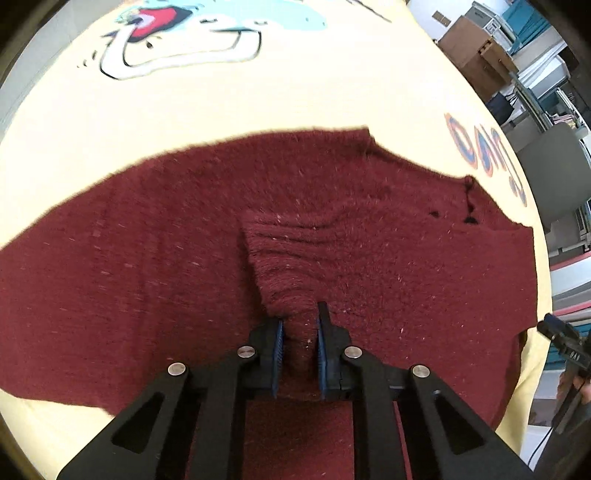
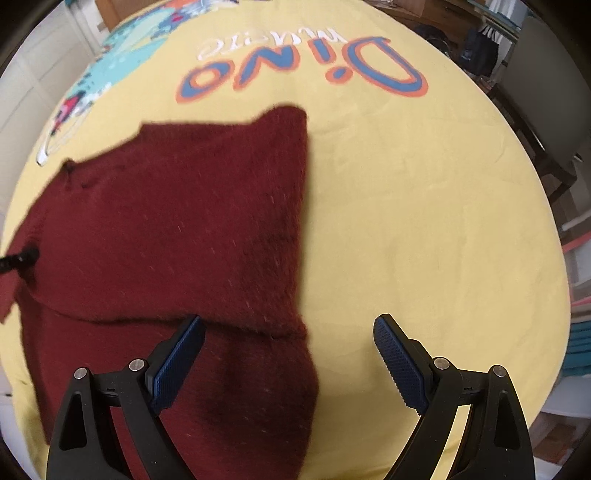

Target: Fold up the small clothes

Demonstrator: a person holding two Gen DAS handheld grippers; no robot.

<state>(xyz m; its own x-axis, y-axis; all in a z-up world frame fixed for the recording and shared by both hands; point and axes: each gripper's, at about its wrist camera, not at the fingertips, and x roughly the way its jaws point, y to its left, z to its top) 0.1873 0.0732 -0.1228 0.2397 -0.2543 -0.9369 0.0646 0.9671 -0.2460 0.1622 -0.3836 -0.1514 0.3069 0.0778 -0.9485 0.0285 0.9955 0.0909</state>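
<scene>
A dark red knitted sweater [image 1: 147, 236] lies on a yellow printed cloth [image 1: 258, 92]. In the left wrist view my left gripper [image 1: 300, 314] is shut on a ribbed sleeve cuff [image 1: 284, 266] of the sweater, held over the sweater's body. In the right wrist view the sweater [image 2: 177, 229] lies partly folded, with a flap laid over its lower part. My right gripper [image 2: 290, 325] is wide open above the sweater's right edge, holding nothing. Its left fingertip [image 2: 192, 325] is over the fabric, its right one over bare yellow cloth.
The yellow cloth [image 2: 424, 221] carries a "Dino" print [image 2: 306, 70] and a cartoon print [image 1: 177, 33]. Cardboard boxes [image 1: 476, 51] and shelving stand beyond the table's right edge. The other gripper's tip [image 2: 18, 260] shows at the left edge of the right wrist view.
</scene>
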